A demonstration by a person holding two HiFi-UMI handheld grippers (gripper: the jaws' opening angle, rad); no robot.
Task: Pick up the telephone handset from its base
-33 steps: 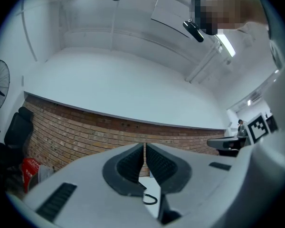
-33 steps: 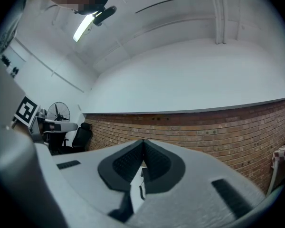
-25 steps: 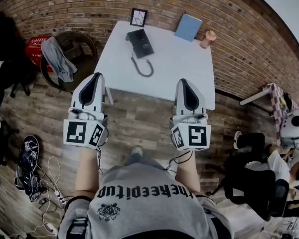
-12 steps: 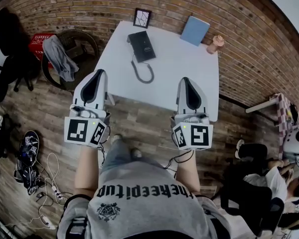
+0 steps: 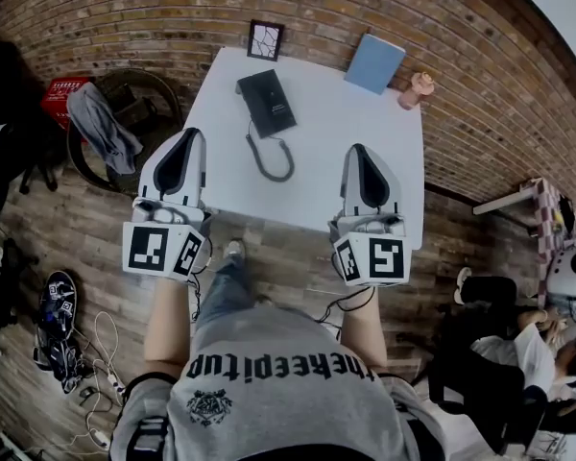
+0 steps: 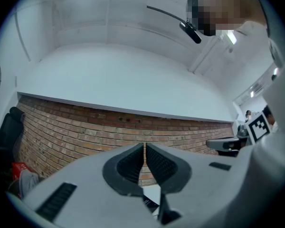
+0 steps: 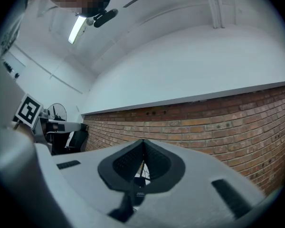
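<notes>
Left gripper (image 5: 186, 140): jaws fully closed, ribbed pads meeting, nothing between them. Right gripper (image 5: 357, 154): same, jaws pressed together and empty. Both of my tools point away from me and a little upward, toward the brick wall (image 6: 85, 127). In the head view their tips hang over the near edge of the white table (image 5: 336, 128), the left one at the near left side, the right one at the near right side.

The black telephone (image 5: 267, 102) sits on the far left part of the table. Its handset looks seated on the base, but it is too small to separate the two. The coiled cord (image 5: 272, 158) loops from it toward the near side, ending between my two grippers. Neither gripper touches the phone; both are well apart from it.

Along the far edge of the table, a small picture frame (image 5: 265, 39) stands on the left, then a blue book (image 5: 374, 62), then a pink figure (image 5: 417, 90) on the right. A round chair with a grey cloth (image 5: 101, 128) stands left of the table.
</notes>
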